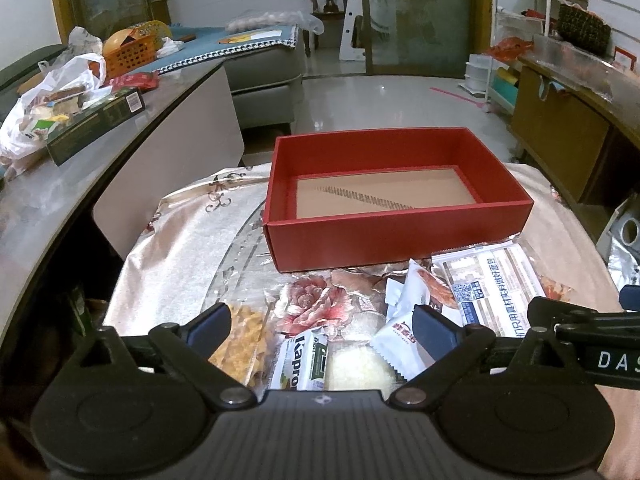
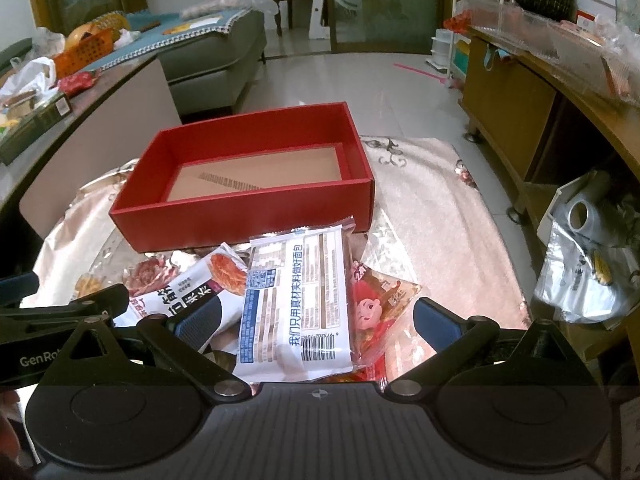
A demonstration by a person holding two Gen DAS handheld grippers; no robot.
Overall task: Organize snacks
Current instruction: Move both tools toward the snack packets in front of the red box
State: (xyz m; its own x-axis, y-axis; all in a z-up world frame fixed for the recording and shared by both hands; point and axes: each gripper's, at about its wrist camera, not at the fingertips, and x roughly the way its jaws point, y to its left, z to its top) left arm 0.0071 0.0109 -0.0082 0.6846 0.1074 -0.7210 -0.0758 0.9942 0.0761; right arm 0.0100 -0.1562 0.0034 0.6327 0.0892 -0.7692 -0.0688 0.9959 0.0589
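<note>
red box open and empty on the floral tabletop, brown cardboard floor showing, far side of the snack pile. snacks scattered just in front of its near wall: white bread packet with blue print and barcode lying flat, one end touching the box's near wall; red cartoon packet partly under its right edge; white-and-black packet to its left. left gripper above clear bag of yellow snacks, green-and-white wafer pack and small white sachet, fingers spread wide, gripping nothing. right gripper over the bread packet, fingers likewise wide apart, empty, packet lying between them untouched.
</note>
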